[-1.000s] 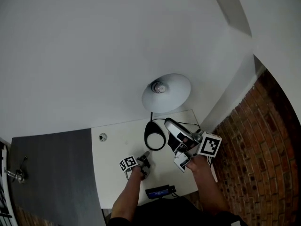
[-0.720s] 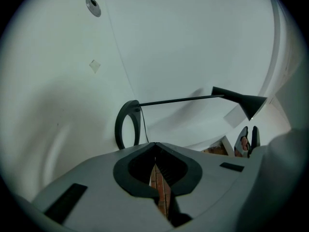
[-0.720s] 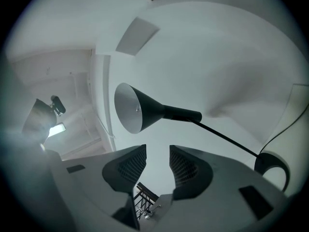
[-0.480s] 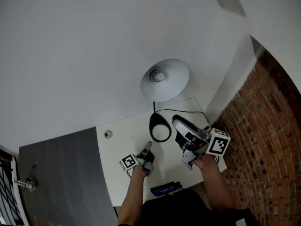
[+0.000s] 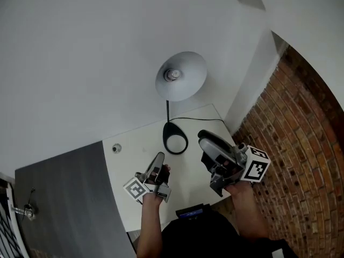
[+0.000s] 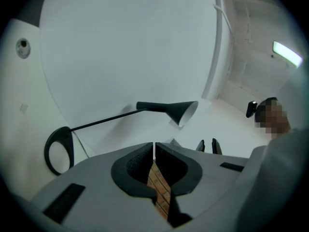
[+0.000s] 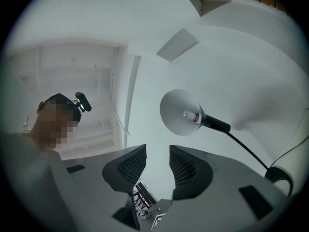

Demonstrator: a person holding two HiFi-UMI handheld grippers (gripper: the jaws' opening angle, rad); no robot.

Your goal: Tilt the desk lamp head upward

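1. The lamp (image 5: 167,112) is set at the far side of the table (image 5: 134,163), with its base (image 5: 175,142) on the top and its head (image 5: 185,77) close to the white wall (image 5: 80,63).
2. The shade mouth and bulb (image 5: 172,75) are laid open to the head view from above, so the upward tilt is judged done or nearly done. The exact angle cannot be told.
3. Left gripper (image 6: 154,146): the jaws are pressed together with nothing pinched. It is held near and left of the base, apart from the lamp.
4. Right gripper (image 7: 157,154): the jaws are spread with nothing between them. It is held near and right of the base, pointed at the head, without contact.
5. What is left is judged to be a small trim of the angle at most.
6. Edges: the brick wall (image 5: 290,144) runs just past the table's right edge. The white wall behind the head limits any push to the far side. A cord (image 5: 204,120) is laid right of the base, on the right gripper's side.
7. Room: the air near and above the head is open. Bare top is seen left of the base.
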